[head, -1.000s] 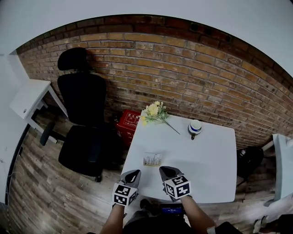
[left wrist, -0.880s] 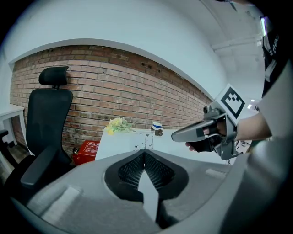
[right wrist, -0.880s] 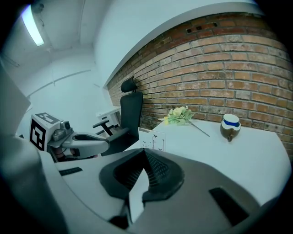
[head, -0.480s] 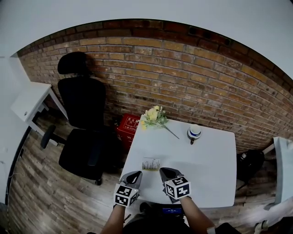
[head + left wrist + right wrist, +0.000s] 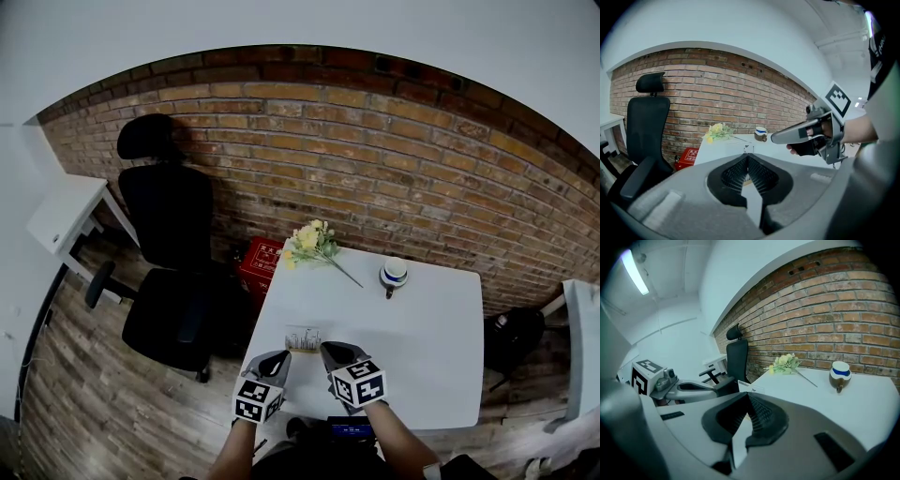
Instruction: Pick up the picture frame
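The picture frame [image 5: 303,338] is a small pale card-like frame that stands near the front left of the white table [image 5: 422,328]. My left gripper [image 5: 273,360] hovers just in front of it, to its left, with its jaws shut and nothing in them. My right gripper [image 5: 336,353] hangs just right of the frame, also shut and empty. In the right gripper view the frame [image 5: 751,386] shows just beyond the closed tips of the right gripper [image 5: 749,394]. In the left gripper view the left gripper [image 5: 748,157] points at the table's near edge, and the frame is mostly hidden behind it.
A bunch of yellow flowers [image 5: 314,242] lies at the table's back left. A white cup with a blue band [image 5: 395,274] stands at the back middle. A black office chair [image 5: 169,253] and a red box [image 5: 263,259] sit left of the table, before a brick wall.
The left gripper has crept forward a little, and both gripper tips now sit closer to the frame. Both grippers stay shut.
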Motion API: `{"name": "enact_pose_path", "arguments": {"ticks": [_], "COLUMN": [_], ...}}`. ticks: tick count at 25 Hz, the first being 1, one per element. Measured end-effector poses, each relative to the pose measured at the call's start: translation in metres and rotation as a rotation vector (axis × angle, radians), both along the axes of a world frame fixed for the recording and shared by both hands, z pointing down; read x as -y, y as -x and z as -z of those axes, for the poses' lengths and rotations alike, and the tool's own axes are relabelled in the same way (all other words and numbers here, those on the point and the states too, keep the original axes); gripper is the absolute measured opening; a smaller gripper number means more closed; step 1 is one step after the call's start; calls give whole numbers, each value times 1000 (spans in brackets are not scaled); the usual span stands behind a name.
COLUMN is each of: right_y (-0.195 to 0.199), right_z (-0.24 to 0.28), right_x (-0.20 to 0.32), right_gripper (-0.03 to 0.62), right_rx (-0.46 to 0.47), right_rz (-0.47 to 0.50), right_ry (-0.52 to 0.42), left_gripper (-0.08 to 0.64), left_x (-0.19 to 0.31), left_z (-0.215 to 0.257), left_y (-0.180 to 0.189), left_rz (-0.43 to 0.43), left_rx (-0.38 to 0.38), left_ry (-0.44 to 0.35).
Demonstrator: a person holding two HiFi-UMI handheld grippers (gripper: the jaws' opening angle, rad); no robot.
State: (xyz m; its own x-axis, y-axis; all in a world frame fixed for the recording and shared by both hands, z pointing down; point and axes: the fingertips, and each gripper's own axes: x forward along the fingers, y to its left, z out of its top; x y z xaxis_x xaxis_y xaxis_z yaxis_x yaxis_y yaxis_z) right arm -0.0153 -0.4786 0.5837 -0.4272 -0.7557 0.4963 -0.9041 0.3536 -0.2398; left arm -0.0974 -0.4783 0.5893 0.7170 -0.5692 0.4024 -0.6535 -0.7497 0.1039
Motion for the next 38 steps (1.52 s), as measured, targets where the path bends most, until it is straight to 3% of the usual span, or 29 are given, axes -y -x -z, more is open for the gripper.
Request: {"name": "enact_pose_path", "arguments": {"ticks": [17, 25, 29, 38], "right_y": [-10, -10, -7, 3], "right_z": [-34, -67, -87, -128], "right_x": [13, 36, 36, 34], "right_gripper": [12, 91, 137, 156], "right_rx": [-11, -14, -10, -25], "right_rz": [18, -8, -17, -9], "right_ry": [93, 145, 184, 230], "left_gripper": [12, 21, 89, 107], "left_x": [22, 48, 52, 53], "left_z": [-21, -52, -72, -112], "left_y": [4, 2, 2, -5], "left_rz": [36, 9, 1, -31], "left_rx": [28, 80, 112, 152], "left_ry": [64, 109, 139, 203]}}
